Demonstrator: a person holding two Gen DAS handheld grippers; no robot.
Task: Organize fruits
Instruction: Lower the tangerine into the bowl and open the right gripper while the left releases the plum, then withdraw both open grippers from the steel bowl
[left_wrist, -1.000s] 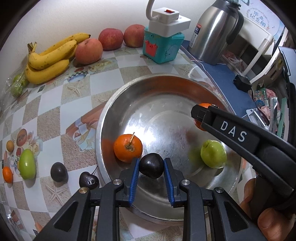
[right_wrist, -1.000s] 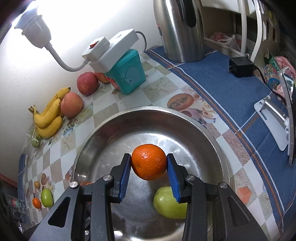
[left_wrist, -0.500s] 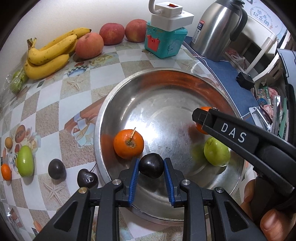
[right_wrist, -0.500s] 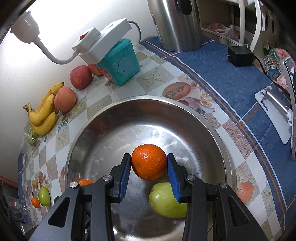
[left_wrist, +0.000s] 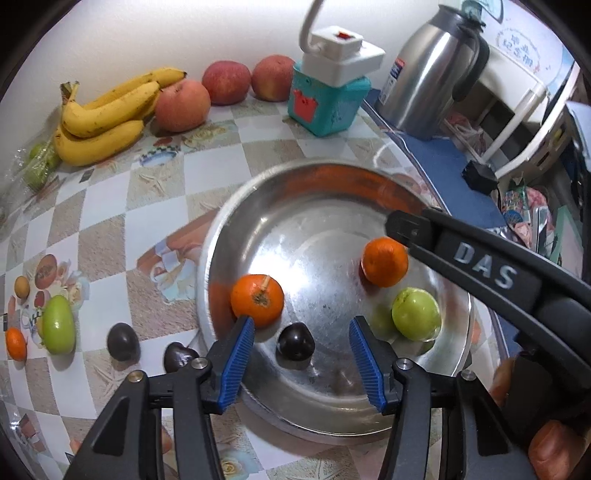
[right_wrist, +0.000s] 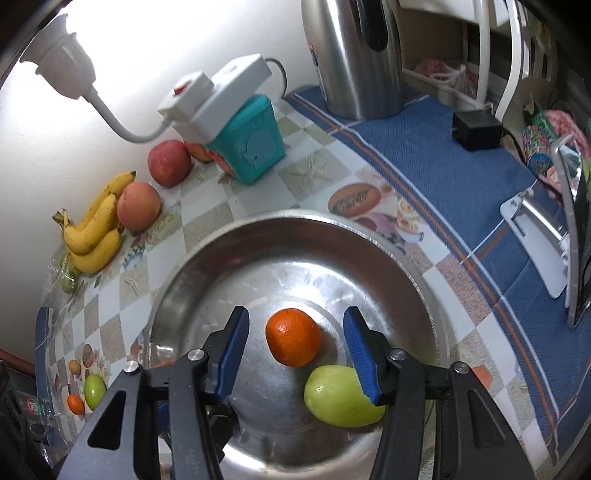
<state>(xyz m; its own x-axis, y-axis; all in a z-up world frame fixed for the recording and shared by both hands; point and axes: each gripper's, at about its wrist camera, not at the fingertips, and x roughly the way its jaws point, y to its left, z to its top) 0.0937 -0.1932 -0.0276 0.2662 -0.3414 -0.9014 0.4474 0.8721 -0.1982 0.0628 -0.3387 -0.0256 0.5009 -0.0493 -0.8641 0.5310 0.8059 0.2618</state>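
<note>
Four fruits sit in the big metal pan (left_wrist: 369, 192) on the bench (left_wrist: 103, 229). The left claw (left_wrist: 301, 356) is wide apart, and a dark plum (left_wrist: 295, 341) lies on the pan floor between its blue pads, touching neither. An orange with a stem (left_wrist: 257, 300) rests just beside the left pad.

The right claw (right_wrist: 295, 350) is wide apart too. A second orange (right_wrist: 293, 336) lies on the pan floor between its pads, free of both. A green fruit (right_wrist: 341, 395) sits near the right pad, partly hidden behind it.

In the left view, two more dark plums (left_wrist: 123, 341) lie on the bench just left of the pan, one touching its rim. Farther left are a green mango (left_wrist: 58, 325) and a small orange (left_wrist: 16, 344).

At the far side by the wall lie bananas (left_wrist: 103, 118) and three red apples (left_wrist: 183, 105). A teal box (left_wrist: 327, 105) stands right of the apples with a white lamp base (left_wrist: 341, 53) on top. A steel kettle (left_wrist: 432, 70) stands to the far right on a blue cloth (right_wrist: 443, 177).
</note>
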